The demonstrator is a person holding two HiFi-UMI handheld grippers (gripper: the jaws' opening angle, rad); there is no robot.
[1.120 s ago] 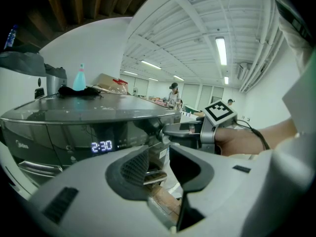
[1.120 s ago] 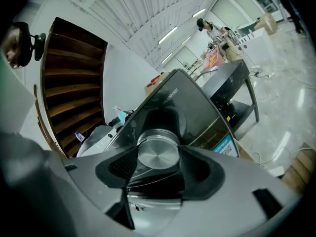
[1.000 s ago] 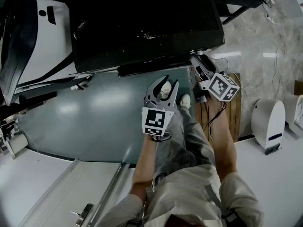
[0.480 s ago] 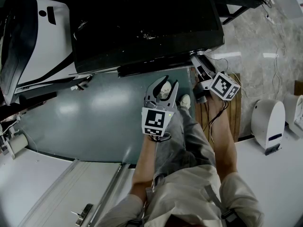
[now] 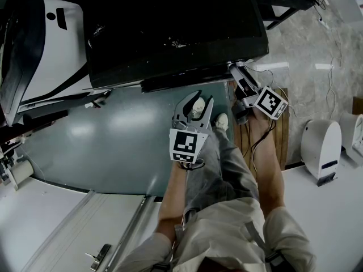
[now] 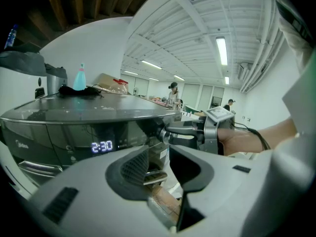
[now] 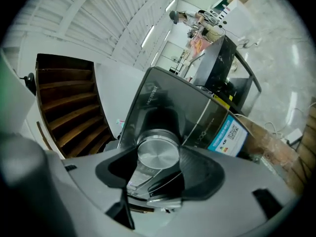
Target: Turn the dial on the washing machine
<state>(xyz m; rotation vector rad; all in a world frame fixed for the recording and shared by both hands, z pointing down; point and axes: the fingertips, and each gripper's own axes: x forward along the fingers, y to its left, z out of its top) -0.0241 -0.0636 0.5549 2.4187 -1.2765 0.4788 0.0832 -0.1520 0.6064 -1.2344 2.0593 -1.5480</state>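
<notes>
right hand-held gripper [image 7: 158, 158] at the front control panel of the washing machine [image 5: 170, 33], jaws about half closed, pads pressed on either side of the round metal dial [image 7: 158, 151]. left hand-held gripper [image 6: 159, 158] held near it, facing the lit display [image 6: 102, 146], jaws apart and empty. the step in hand appears to be the turn itself: roll the wrist about the dial's own axis, with the grip square and even so the pads do not slip on the smooth rim, pressing neither inward nor sideways. a blue bottle [image 6: 79, 78] stands on the machine's lid; its contents cannot be told, and the drum is out of view.
</notes>
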